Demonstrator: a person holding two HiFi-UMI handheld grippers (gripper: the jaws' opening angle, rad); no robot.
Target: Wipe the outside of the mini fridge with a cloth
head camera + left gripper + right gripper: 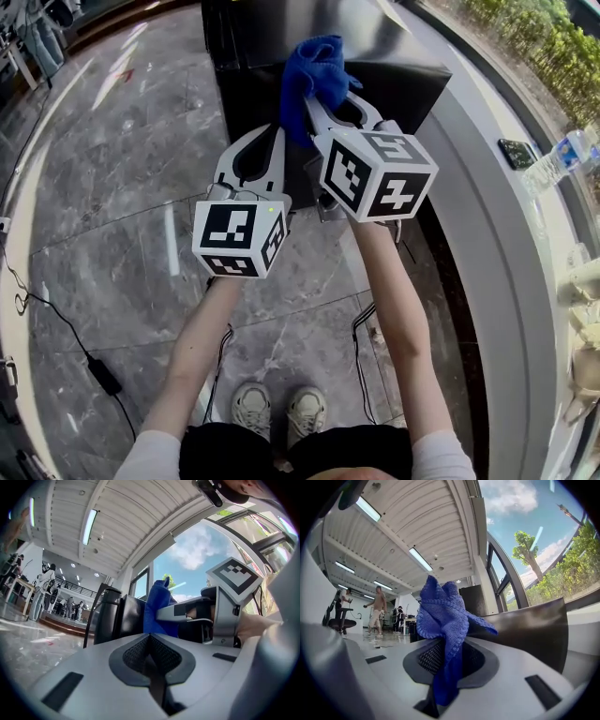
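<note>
The black mini fridge (384, 80) stands on the floor in front of me, its top and front edge showing in the head view. My right gripper (328, 105) is shut on a bunched blue cloth (314, 66), which sits at the fridge's top front edge. In the right gripper view the cloth (445, 620) sticks up from the closed jaws, with the dark fridge (525, 630) behind it. My left gripper (277, 133) is shut and holds nothing, just left of the right one, near the fridge front. Its own view shows the cloth (157, 606) and the fridge (119, 620).
A grey ledge (487, 216) runs along the right with a phone (517, 153) and a water bottle (567, 155) on it. A cable and plug (98, 375) lie on the marble floor at left. My shoes (281, 408) are below. A person (377, 609) walks far off.
</note>
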